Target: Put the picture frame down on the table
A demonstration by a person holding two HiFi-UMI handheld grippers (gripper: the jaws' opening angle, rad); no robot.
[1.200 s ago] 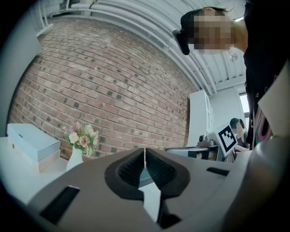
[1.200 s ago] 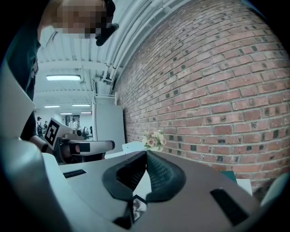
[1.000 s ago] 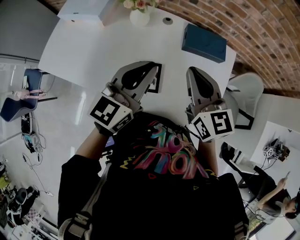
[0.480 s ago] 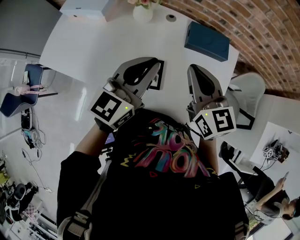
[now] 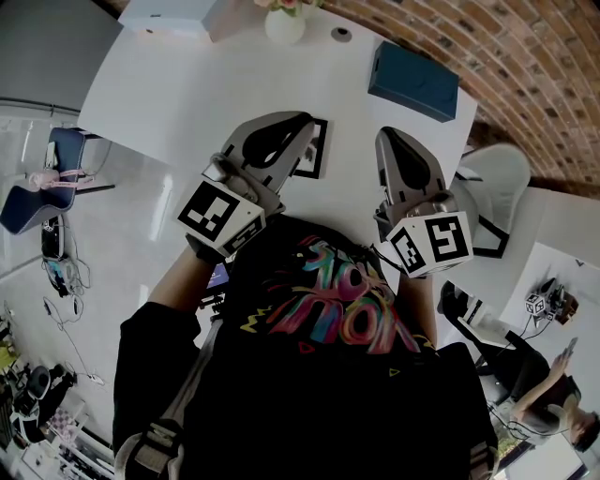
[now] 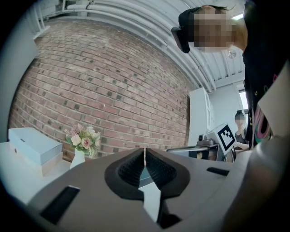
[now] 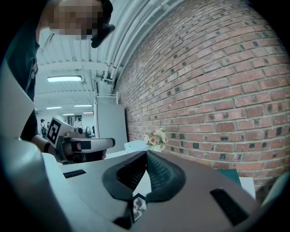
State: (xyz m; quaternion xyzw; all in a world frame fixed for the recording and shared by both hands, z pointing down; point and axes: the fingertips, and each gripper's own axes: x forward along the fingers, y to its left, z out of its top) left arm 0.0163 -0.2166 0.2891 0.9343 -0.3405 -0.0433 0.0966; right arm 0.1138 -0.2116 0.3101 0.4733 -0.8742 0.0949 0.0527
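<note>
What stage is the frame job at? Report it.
Done, apparently: the picture frame rests on the white table, nothing gripping it. In hand: nothing; the left tongs and right tongs are both shut and empty, held near the frame. Left: probably only drawing the tongs back.

A white vase of pink and cream flowers (image 5: 285,26) stands at the far side, near a pale blue flat box (image 5: 169,16) on its left. A dark teal rectangular box (image 5: 413,82) lies well apart to the right. A red brick wall (image 5: 525,66) runs behind them, and a white chair (image 5: 492,187) sits at the right.
</note>
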